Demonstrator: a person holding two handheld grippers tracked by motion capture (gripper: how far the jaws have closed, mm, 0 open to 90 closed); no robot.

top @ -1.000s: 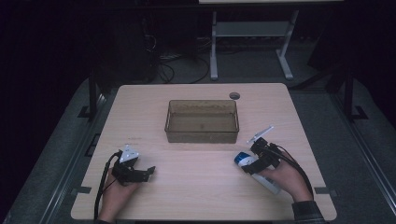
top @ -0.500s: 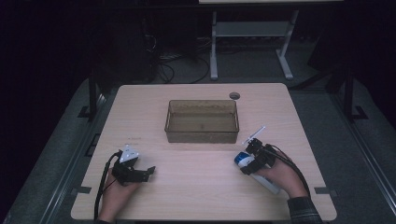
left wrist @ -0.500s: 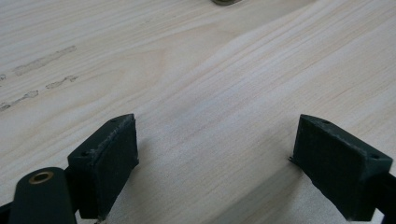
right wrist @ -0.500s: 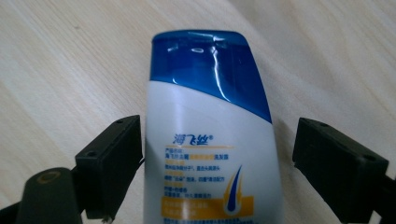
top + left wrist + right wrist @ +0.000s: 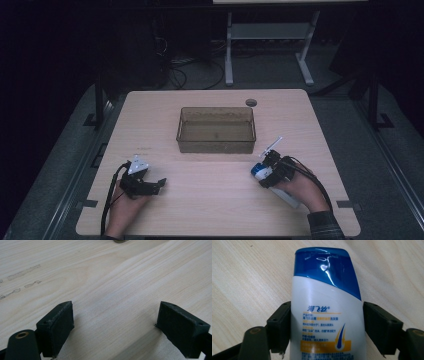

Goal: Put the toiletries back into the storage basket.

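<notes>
Right gripper (image 5: 269, 167), seen from the high view: black, blocky, just off the near right corner of the bin (image 5: 216, 129), held in the right hand (image 5: 299, 189) with a cable looping back over the wrist. Jaws just been closing, with a white bottle (image 5: 261, 172) between them, lying flat on the table (image 5: 215, 205), blue cap toward the table's middle. Bin: clear brownish plastic, rectangular, straight-walled, open on top, at the table's centre. Table: pale wood-grain, rounded corners, a small grey round cap (image 5: 251, 102) set flush beyond the bin's far right corner. Left gripper (image 5: 155, 185) well off the bin's near left corner, black with a grey three-cornered plate on top, in the left hand (image 5: 127, 200), low over the table.

Left gripper view: two matte black, squared, rubbery pads (image 5: 58, 325) spread wide, bare light wood with long straight grain between them, a few faint scuffs up and to the left. Nothing gripped.

Right gripper view: bottle (image 5: 325, 315) smooth and glossy, flattened oval in section, white body with a slanted translucent blue cap catching highlights, blue and yellow print on the label. Black pads (image 5: 279, 326) either side of the white body, left one touching the plastic, right one right at its edge; whether it presses, cannot tell. Pale wood under it all.
</notes>
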